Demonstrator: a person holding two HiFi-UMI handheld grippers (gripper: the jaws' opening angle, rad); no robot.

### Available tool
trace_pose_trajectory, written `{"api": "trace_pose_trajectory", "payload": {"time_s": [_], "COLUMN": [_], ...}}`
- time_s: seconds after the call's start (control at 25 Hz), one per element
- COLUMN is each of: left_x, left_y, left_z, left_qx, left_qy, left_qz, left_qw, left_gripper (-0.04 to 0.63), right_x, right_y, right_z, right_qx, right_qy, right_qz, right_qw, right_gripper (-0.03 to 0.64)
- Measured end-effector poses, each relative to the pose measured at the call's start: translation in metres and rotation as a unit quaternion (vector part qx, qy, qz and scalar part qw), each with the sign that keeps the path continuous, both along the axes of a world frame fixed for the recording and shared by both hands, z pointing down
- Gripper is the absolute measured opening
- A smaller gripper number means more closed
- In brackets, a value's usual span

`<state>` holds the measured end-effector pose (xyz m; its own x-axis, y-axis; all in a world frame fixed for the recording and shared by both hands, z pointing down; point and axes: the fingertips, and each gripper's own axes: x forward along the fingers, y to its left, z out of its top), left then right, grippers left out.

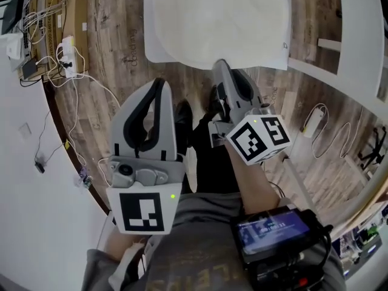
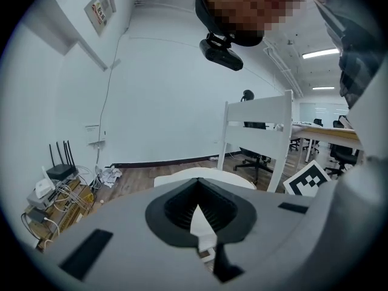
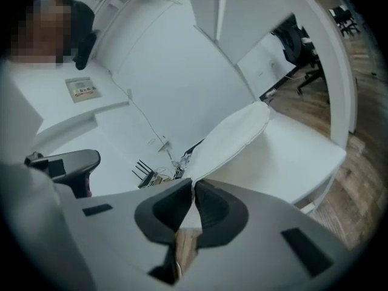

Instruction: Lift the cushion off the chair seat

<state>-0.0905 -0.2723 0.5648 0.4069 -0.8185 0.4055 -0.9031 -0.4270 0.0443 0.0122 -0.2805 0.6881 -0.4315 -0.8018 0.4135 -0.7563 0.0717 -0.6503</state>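
Lift under way: at lower centre, the right gripper (image 3: 193,185) has its jaws pinched on the cushion (image 3: 233,135) edge, tilting it off the chair seat (image 3: 297,156). The left gripper (image 2: 197,183) has its jaws closed, seemingly empty. Next: raise it clear.

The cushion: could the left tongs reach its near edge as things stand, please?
Probably yes: nothing stands between the left tongs and the cushion, but they are shut and must open first.

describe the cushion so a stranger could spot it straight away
Find the white chair on the wood floor. On its seat lies the cushion, a soft off-white pad; unlike the hard seat, its near edge is pinched by the right claw.
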Motion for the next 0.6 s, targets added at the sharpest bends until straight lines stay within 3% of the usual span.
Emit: {"api": "trace_pose_trajectory", "payload": {"time_s": [0.32, 0.6], "left_x": [-0.006, -0.008], "left_y": [-0.017, -0.027], "left_z": [-0.082, -0.172], "left_qx": [0.045, 0.105], "left_qy": [0.002, 0.012], "left_qz": [-0.028, -0.042], "left_qw": [0.9986, 0.9936], "left_gripper": [0.006, 0.006], "right_x": [-0.014, -0.022], "right_y": [-0.035, -0.052], "right_z": [-0.113, -0.212], "right_qx": [0.102, 0.176], "right_qy": [0.086, 0.119], "right_qz": [-0.062, -0.088], "right_qw": [0.989, 0.973], "right_gripper": [0.018, 0.018]}}
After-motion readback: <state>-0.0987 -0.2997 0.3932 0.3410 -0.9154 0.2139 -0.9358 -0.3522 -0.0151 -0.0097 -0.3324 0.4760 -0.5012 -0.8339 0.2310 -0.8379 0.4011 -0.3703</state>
